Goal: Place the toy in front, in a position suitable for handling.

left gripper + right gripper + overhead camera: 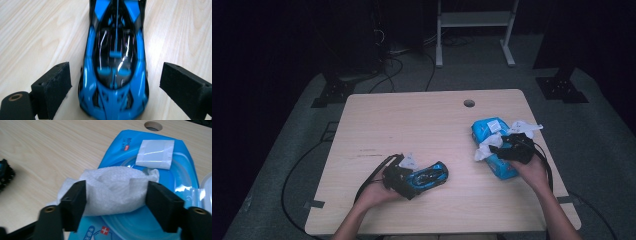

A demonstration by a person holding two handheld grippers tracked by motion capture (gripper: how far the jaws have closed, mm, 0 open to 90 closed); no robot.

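Observation:
A blue and black toy car (433,174) lies on the wooden table (412,125) near its front edge. My left gripper (411,179) is open around one end of it. In the left gripper view the car (115,57) lies between the two pads (53,87) with a gap on each side. At the right, a blue wet-wipe pack (489,127) lies with its flap up. My right gripper (513,148) is over the pack. It is shut on a white wipe (117,186) that bunches up between the jaws above the pack (118,147).
A round cable hole (469,103) sits near the table's far edge. A white sticker flap (155,153) lies on the pack. White crumpled material (526,127) sits beside the pack at the right edge. A metal frame (474,30) and cables are on the floor beyond.

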